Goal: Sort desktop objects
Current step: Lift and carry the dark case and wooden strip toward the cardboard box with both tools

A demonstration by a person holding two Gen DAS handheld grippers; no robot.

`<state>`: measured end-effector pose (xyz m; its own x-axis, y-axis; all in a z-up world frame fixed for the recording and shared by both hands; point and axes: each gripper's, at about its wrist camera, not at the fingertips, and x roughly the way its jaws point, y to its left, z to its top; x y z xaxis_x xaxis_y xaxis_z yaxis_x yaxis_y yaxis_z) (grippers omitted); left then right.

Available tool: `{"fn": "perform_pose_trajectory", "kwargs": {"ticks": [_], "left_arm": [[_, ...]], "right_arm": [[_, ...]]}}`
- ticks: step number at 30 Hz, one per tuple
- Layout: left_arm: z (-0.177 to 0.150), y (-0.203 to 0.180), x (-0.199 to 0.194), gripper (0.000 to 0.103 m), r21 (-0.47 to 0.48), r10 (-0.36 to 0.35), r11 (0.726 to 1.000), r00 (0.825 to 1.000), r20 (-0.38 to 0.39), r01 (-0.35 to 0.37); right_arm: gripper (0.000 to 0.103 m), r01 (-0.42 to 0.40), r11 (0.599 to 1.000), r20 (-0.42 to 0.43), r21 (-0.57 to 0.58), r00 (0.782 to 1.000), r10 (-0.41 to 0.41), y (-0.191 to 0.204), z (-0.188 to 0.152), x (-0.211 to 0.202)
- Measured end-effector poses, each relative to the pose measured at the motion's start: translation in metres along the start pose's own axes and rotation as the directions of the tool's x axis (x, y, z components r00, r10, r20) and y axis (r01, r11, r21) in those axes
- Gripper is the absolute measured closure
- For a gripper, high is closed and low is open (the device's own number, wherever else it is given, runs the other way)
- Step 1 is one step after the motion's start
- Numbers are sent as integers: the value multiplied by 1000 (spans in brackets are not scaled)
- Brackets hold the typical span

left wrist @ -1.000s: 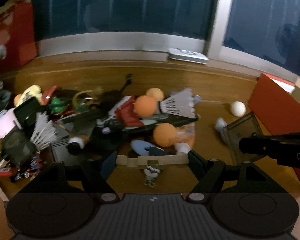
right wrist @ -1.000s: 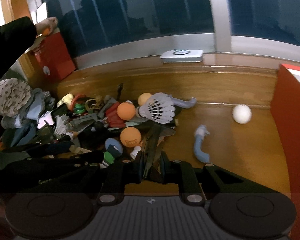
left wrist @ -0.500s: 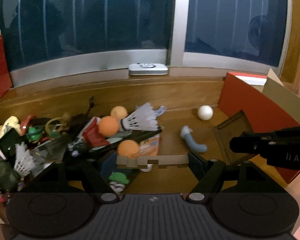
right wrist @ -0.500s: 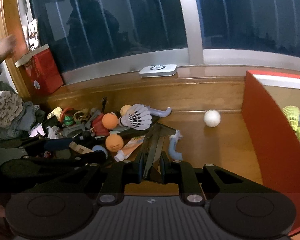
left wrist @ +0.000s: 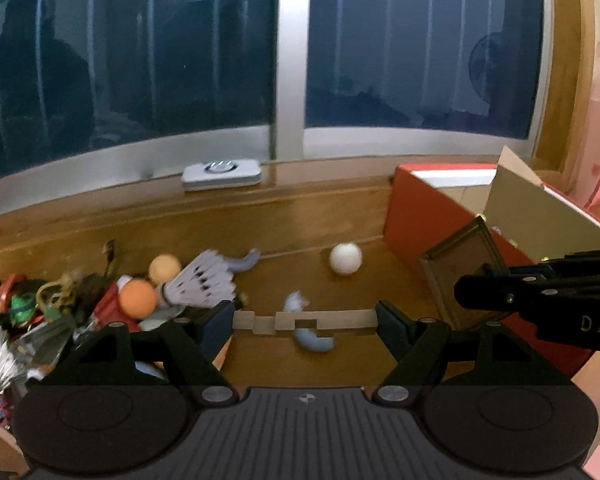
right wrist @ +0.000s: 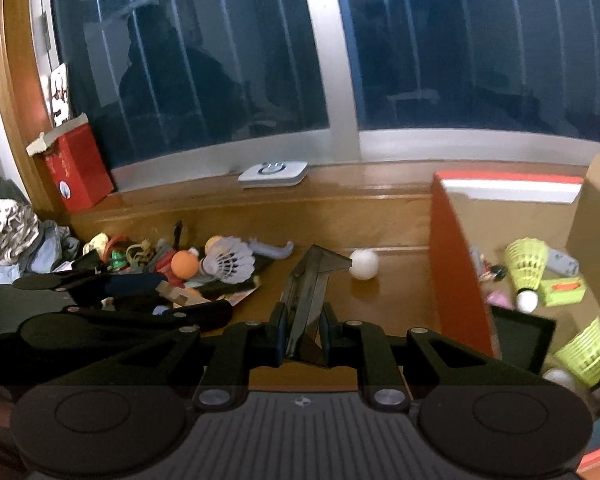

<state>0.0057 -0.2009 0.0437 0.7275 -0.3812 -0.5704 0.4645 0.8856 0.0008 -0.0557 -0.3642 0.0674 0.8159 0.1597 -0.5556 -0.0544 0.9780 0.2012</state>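
Your left gripper (left wrist: 305,320) held one notched wooden strip (left wrist: 305,319) crosswise, its jaws spread wide and pressed on the strip's two ends. Your right gripper (right wrist: 303,334) was clamped, jaws nearly together, on one dark translucent tray (right wrist: 309,280), which stood on edge between the fingers. Just past the strip, one pale blue curved toy (left wrist: 308,328) lay on the wooden sill (left wrist: 284,236). To the left sat the unsorted pile: two orange balls (left wrist: 137,299) (left wrist: 164,267) were countable, touching one white shuttlecock (left wrist: 204,282), with a second white shuttlecock (left wrist: 0,360) at the pile's near left edge; the smaller clutter was too blurred to count. One white ball (left wrist: 345,258) rested apart, near the red box (right wrist: 456,264). Inside that box, the right wrist view showed two yellow-green shuttlecocks (right wrist: 526,266) (right wrist: 584,350), one green item (right wrist: 562,290) and one dark tray (right wrist: 520,338). Farthest back, one white flat device (right wrist: 273,174) lay on the ledge under the window, and one smaller red box (right wrist: 78,170) stood at the left.
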Motion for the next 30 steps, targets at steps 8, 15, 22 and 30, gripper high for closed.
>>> {"fn": "perform_pose_trajectory", "kwargs": {"ticks": [8, 15, 22, 30], "left_arm": [[21, -35, 9, 27, 11, -11, 1000, 999, 34, 11], [32, -74, 18, 27, 49, -33, 998, 998, 49, 31], [38, -103, 24, 27, 79, -41, 996, 997, 60, 36], [26, -78, 15, 27, 41, 58, 997, 998, 25, -59]], "right_arm": [[85, 11, 1000, 66, -5, 998, -10, -35, 13, -25], [86, 20, 1000, 113, 16, 993, -22, -69, 17, -46], [96, 30, 998, 140, 46, 989, -36, -100, 15, -60], [87, -110, 993, 34, -34, 993, 111, -93, 3, -52]]}}
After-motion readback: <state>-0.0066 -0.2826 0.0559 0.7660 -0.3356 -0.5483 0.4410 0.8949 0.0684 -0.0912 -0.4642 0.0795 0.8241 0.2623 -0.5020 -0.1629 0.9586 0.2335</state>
